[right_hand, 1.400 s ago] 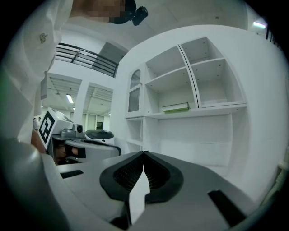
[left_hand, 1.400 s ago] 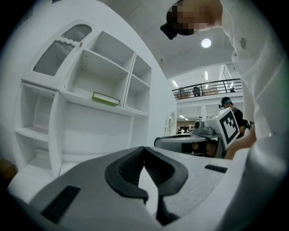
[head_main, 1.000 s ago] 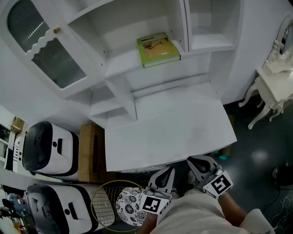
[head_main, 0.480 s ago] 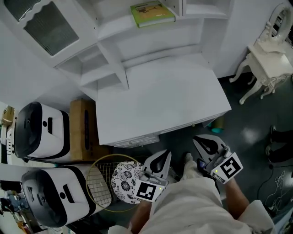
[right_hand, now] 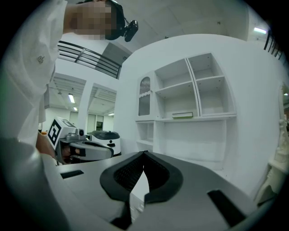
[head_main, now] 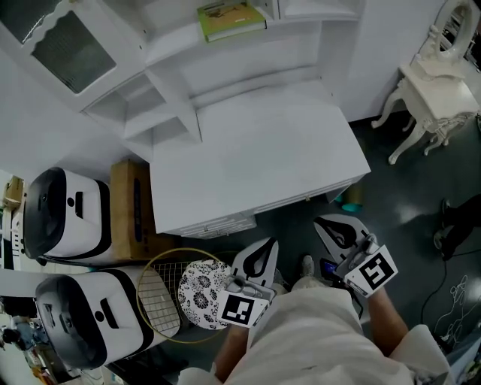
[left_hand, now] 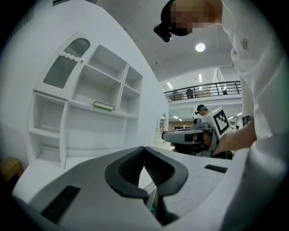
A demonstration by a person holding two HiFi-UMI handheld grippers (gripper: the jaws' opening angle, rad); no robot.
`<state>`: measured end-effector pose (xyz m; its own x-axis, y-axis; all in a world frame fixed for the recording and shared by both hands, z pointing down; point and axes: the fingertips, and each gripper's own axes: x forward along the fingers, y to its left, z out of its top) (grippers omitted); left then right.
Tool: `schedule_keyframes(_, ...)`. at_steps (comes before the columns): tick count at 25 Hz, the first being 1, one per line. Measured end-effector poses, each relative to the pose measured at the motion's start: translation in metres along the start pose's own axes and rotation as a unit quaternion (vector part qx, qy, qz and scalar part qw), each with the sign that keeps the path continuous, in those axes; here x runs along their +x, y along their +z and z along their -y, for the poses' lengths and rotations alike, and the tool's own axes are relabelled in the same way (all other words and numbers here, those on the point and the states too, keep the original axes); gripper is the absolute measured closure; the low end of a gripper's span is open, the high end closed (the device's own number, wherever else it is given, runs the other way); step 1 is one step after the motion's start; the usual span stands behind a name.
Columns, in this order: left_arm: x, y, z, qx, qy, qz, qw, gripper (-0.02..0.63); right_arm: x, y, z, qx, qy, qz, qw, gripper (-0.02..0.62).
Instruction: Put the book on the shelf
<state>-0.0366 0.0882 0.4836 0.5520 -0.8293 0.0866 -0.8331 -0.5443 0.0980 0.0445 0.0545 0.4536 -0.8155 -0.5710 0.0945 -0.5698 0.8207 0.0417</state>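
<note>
On the upper shelf [head_main: 177,45] lies the green book [head_main: 231,20], flat.

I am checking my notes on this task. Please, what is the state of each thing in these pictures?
Book, lying flat on the shelf.
Left gripper, shut, empty.
Right gripper, shut, empty.
Cabinet door, appears shut.

No text or number is legible. Print on the green book [head_main: 231,19] is too small to read.
</note>
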Motion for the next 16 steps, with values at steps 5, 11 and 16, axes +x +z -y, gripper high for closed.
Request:
schedule_keyframes(5, 0.010, 0.004, 0.017, -0.002, -0.004, 0.005, 1.0000, 0.603, -0.016, 0.001, 0.010, 0.001, -0.008, 0.000, 1.000, 0.578)
schedule_keyframes(11, 0.016, 0.011, 0.026, -0.016, 0.009, 0.024, 0.9995, 0.603, -0.023, -0.003, 0.013, -0.001, -0.001, -0.004, 1.000, 0.578)
schedule_keyframes(16, 0.017, 0.003, 0.034, -0.003, 0.002, 0.001, 1.0000, 0.603, -0.027, -0.005, 0.012, 0.001, -0.001, -0.002, 1.000, 0.578)
